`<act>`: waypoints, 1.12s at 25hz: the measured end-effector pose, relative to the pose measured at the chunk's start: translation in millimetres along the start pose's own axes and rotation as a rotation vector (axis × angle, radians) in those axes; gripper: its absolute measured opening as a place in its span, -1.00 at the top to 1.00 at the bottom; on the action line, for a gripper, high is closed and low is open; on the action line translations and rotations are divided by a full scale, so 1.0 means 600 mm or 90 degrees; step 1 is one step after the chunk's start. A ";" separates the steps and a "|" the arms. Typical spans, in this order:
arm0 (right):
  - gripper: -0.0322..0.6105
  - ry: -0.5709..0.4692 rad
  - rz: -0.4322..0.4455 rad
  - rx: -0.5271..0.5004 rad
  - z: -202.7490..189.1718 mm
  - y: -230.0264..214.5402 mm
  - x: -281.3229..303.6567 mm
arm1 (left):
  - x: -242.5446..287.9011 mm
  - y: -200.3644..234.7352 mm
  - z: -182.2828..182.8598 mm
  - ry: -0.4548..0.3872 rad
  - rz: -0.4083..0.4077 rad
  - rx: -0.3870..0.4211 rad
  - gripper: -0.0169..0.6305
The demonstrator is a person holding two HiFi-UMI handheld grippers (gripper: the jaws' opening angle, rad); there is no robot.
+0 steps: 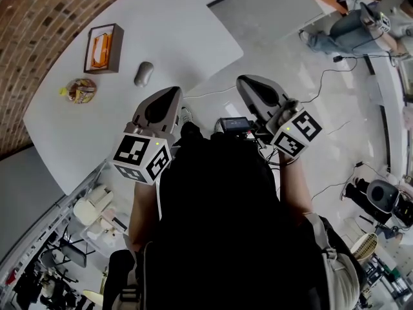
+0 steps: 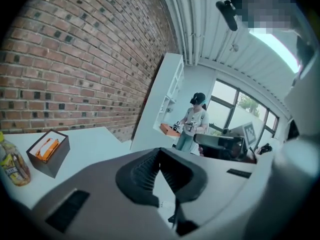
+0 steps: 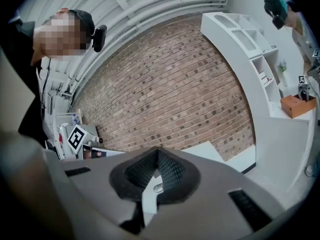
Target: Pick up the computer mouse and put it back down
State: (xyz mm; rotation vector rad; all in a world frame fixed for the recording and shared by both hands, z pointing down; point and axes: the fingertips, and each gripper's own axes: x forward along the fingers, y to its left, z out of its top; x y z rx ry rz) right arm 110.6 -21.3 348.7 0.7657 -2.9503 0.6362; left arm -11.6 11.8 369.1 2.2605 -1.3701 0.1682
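A grey computer mouse [image 1: 143,73] lies on the white table [image 1: 174,24], near its front edge. In the head view my left gripper [image 1: 171,92] hangs just short of the mouse, off the table edge, not touching it. Its jaws are shut with nothing between them, as the left gripper view [image 2: 160,150] also shows. My right gripper [image 1: 244,81] is held over the floor, to the right of the table, shut and empty. In the right gripper view [image 3: 158,150] a small grey shape [image 3: 158,188], likely the mouse, shows below the closed tips.
A brown tissue box [image 1: 103,48] and a snack bag [image 1: 80,90] sit on the table left of the mouse. A brick wall [image 2: 75,59] runs behind the table, with a white shelf unit [image 2: 167,94] beside it. Cables [image 1: 348,63] lie on the floor. A person [image 2: 195,121] stands further back.
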 end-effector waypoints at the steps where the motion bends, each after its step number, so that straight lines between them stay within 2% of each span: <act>1: 0.85 0.003 0.002 -0.004 -0.001 0.003 -0.001 | -0.002 -0.004 0.002 -0.004 -0.006 -0.004 0.90; 9: 0.85 0.002 0.003 -0.005 0.005 0.006 -0.011 | -0.004 -0.014 0.003 -0.001 -0.015 -0.004 0.90; 21: 0.85 0.025 0.011 -0.033 -0.002 0.019 0.022 | -0.006 0.010 0.006 0.010 -0.025 -0.012 0.90; 28: 0.85 0.022 0.020 -0.040 0.005 0.032 0.042 | -0.013 0.022 0.003 0.021 -0.047 -0.028 0.90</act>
